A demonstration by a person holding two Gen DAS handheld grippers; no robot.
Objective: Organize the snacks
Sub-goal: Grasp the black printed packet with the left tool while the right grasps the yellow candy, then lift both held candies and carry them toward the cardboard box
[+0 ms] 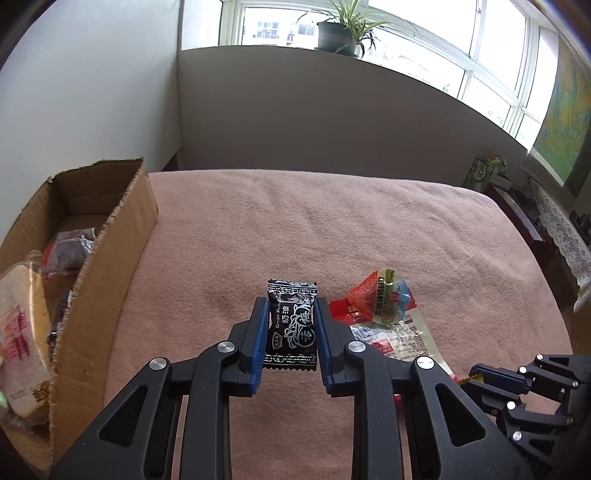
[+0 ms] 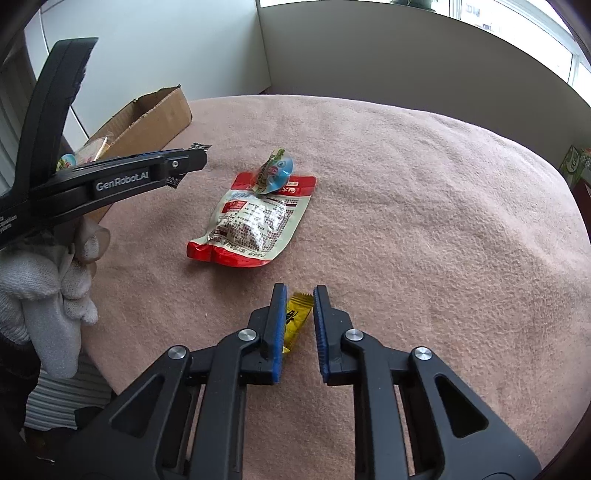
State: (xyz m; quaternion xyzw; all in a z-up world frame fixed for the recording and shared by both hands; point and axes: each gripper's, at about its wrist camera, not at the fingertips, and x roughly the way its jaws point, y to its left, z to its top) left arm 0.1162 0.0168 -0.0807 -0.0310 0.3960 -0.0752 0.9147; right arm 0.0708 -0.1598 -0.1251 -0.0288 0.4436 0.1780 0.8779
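Two hand-held grippers work over a table covered by a pink blanket (image 1: 332, 229). The left gripper (image 1: 290, 317) is clamped on a black candy packet (image 1: 291, 321), its blue pads (image 1: 260, 332) pressing the packet's two long sides; seen from the right wrist camera, the packet is lifted clear of the blanket, and the gloved hand (image 2: 55, 288) that bears this gripper shows below it. A cardboard box (image 1: 110, 266) stands at the table's left edge, just left of the held packet, with wrapped snacks already lying inside, among them a pale bread-like pack (image 1: 22, 332) at its near end. The right gripper (image 2: 299, 314) is lowered to the blanket near the table's front edge, with a small yellow candy (image 2: 295, 317) lying between its fingers; the candy rests against the left pad (image 2: 279, 325), while a gap separates it from the right pad, so the grip is not yet complete. Toward the middle of the table, beyond the right gripper, lies a red-and-white pouch (image 2: 255, 221), and a small orange-and-blue snack packet (image 2: 275, 173) sits on the pouch's far end. A potted plant (image 1: 340, 33) stands on the window sill behind the table.
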